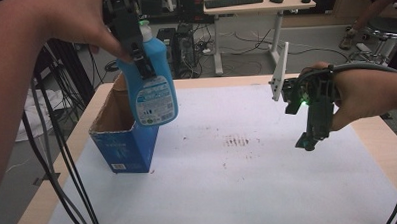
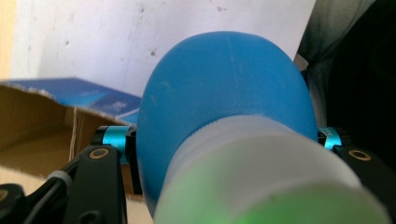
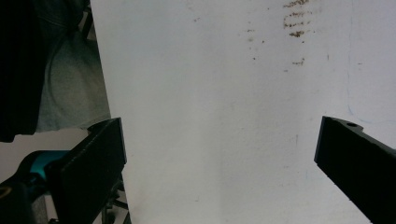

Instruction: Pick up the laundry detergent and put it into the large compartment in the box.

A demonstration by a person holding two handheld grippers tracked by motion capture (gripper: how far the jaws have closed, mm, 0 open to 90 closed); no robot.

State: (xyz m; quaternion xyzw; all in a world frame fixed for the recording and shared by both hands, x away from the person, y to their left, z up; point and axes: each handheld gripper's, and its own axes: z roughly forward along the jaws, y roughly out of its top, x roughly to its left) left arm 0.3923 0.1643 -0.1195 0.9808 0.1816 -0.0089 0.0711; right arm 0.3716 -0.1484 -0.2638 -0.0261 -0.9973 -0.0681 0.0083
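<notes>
White paper [image 1: 249, 180] covers most of the wooden table [image 1: 382, 135], with a patch of brown specks [image 1: 236, 140] near its middle; behind the table stand a desk with a keyboard [image 1: 232, 0] and a tangle of cables on the floor.

At the upper left of the high view, the left hand [image 1: 78, 21] holds the left gripper [image 1: 139, 56], whose jaws are closed on the upper part of a blue bottle [image 1: 150, 88]. The bottle hangs upright below the jaws, its white-and-green cap [image 1: 145, 30] up beside them and its label [image 1: 154, 99] facing the camera. In the left gripper view the blue body [image 2: 224, 88] sits squeezed between the two black jaws, with the cap [image 2: 266, 182] blurred close to the lens. Beneath the jaws and the bottle stands an open blue cardboard box [image 1: 122, 144]; the bottle's base is at about the level of the box's rim, over its near right corner. I cannot tell whether they touch.

The right hand [image 1: 366, 96] holds the right gripper [image 1: 307, 140] above the right part of the paper, jaws pointing down. In the right gripper view the jaws stand wide apart with nothing but bare paper [image 3: 215, 121] between them, and the brown specks [image 3: 294, 21] lie ahead of the tips.
</notes>
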